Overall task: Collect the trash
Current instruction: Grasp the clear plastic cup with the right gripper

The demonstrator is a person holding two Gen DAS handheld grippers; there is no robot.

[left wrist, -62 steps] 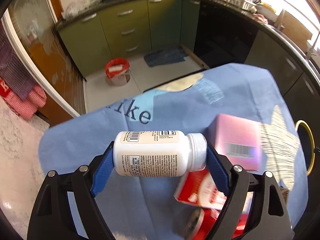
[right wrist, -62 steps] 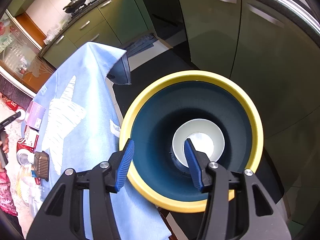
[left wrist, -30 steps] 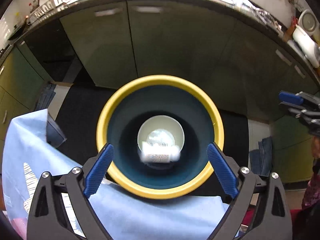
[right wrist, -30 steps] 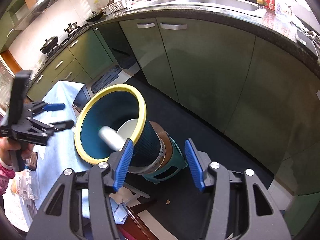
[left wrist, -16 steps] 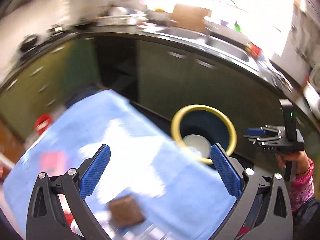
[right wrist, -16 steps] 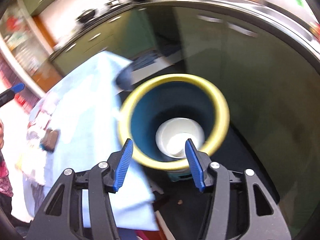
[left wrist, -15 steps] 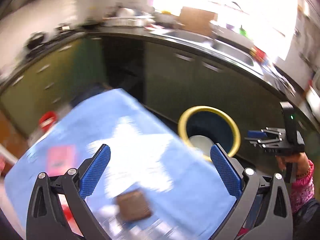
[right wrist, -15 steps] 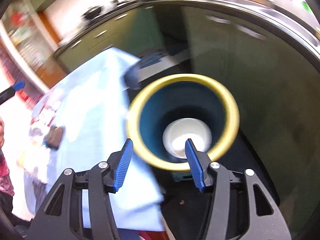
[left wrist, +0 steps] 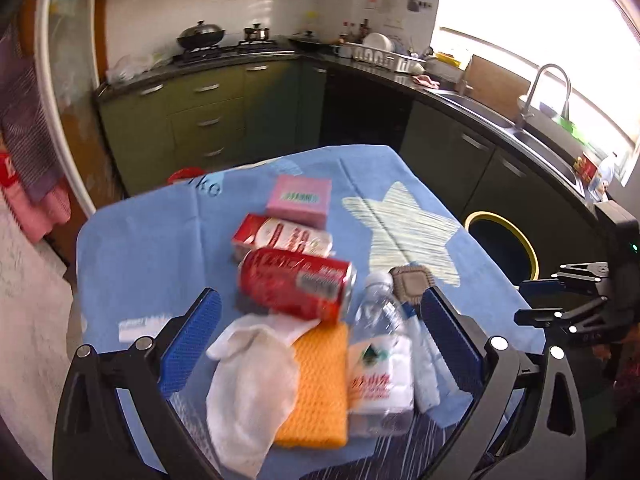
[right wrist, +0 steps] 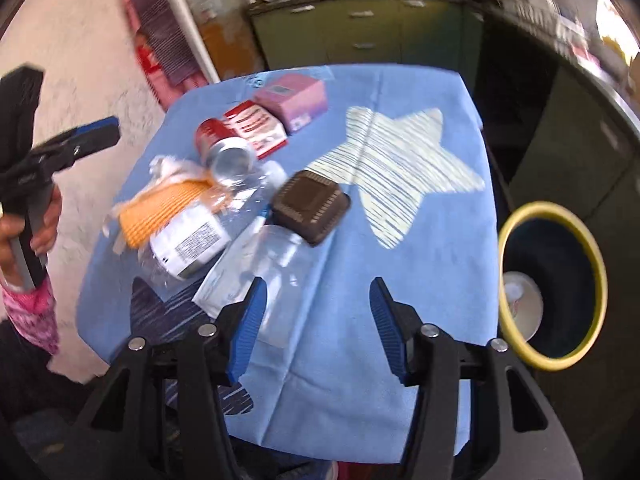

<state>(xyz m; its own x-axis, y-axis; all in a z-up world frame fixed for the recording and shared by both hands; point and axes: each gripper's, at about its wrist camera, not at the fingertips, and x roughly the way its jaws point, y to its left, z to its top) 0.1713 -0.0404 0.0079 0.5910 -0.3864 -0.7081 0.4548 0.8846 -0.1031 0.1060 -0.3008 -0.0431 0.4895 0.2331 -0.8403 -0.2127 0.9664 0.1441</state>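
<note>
Premises: a domestic kitchen. Evidence: green base cabinets [left wrist: 192, 120] with drawer handles under a dark L-shaped counter [left wrist: 448, 92]; a gas hob carrying a wok [left wrist: 201, 35] and a lidded pot [left wrist: 256, 33]; a dish rack [left wrist: 384, 54]; a steel sink with gooseneck tap [left wrist: 546, 88] below a bright window [left wrist: 532, 16]; white tiled wall.

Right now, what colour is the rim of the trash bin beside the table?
Yellow, around a dark teal inside; the trash bin shows best in the right wrist view.
</note>
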